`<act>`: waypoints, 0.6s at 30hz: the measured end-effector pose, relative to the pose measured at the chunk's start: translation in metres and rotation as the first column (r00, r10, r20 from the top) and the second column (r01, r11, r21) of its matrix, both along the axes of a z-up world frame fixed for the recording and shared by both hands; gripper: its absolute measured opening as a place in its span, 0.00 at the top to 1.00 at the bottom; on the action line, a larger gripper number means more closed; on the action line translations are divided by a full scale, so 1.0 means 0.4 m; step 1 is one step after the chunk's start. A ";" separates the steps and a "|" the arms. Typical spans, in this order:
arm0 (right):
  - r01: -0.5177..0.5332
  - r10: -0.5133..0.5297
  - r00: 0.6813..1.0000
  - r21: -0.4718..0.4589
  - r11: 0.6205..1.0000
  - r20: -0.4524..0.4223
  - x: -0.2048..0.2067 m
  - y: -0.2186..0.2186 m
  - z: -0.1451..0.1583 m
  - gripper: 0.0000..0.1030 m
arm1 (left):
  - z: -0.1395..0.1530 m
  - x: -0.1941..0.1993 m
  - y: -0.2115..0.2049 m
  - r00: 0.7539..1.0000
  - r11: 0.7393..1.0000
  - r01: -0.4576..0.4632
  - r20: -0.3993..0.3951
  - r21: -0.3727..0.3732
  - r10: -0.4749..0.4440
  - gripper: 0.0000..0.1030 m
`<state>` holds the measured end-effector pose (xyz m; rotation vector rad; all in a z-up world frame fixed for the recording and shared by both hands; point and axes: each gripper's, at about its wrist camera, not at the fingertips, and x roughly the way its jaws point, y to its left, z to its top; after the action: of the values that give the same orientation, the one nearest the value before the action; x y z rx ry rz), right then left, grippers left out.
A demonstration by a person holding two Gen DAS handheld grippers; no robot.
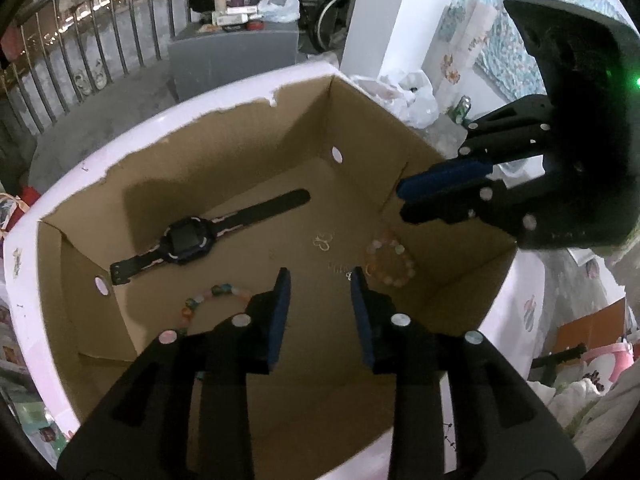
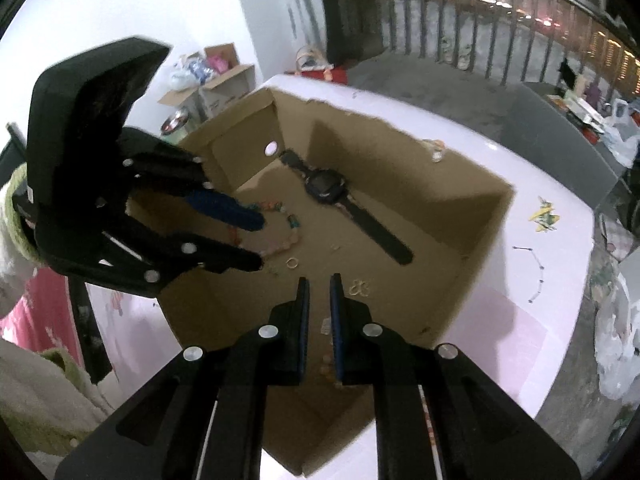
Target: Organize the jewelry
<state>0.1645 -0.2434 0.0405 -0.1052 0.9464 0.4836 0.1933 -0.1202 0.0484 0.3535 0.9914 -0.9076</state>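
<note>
Diagonally on the brown cardboard box (image 1: 460, 280) floor lies the black strap watch (image 1: 188, 242), one strap end toward the far corner. The left gripper (image 1: 320, 280) stands partly open and empty; the right gripper (image 2: 319, 284) is nearly closed, and I cannot tell if it holds something.

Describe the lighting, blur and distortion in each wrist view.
Left wrist view: dim indoor light, fisheye bending the cardboard box, right gripper motion-blurred, a green lamp flaring at the right edge. Right wrist view: left gripper smeared, watch soft, bright table washed out.
</note>
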 end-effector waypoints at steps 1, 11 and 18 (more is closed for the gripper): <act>0.012 -0.012 1.000 -0.005 1.000 0.007 -0.004 -0.005 0.004 0.89 | 0.008 -0.005 0.006 1.000 1.000 -0.008 0.015 0.000 0.008 0.67; 0.277 -0.282 0.959 0.103 0.955 0.039 -0.116 -0.123 0.023 0.75 | 0.112 -0.053 0.193 0.960 0.970 -0.224 0.149 -0.093 0.236 0.61; 0.425 -0.412 0.905 0.226 0.876 -0.106 -0.125 -0.180 -0.067 0.57 | 0.077 -0.046 0.388 0.851 0.864 -0.494 0.149 -0.100 0.503 0.35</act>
<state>0.1145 -0.3155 0.0138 0.3360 0.9241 0.1961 0.1751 0.0352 0.0791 0.1075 0.8386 -0.4200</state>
